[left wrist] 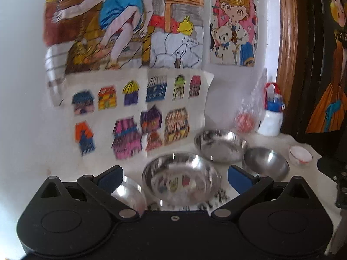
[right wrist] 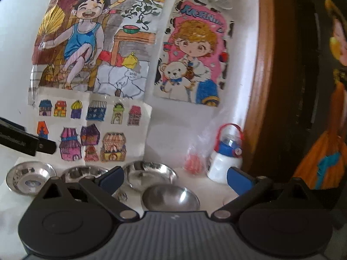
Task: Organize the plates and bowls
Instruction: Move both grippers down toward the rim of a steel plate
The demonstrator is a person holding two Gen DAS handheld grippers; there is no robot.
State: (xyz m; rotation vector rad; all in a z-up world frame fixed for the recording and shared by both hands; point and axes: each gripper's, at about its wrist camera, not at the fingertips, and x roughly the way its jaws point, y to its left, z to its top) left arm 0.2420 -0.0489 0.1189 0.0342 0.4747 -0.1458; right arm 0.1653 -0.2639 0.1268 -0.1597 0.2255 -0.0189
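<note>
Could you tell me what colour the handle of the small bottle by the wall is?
Red; the bottle shows best in the right wrist view.

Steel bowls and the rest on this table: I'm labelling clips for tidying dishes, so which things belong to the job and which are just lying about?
Belongs to the job:
four steel bowls
small white bowl

Lying about:
white bottle with blue cap
plastic bag with something red inside
coloured drawings taped on the wall

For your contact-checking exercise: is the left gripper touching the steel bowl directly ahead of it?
Apart. In the left wrist view the left gripper is open, and its fingers flank the steel bowl with visible gaps.
</note>
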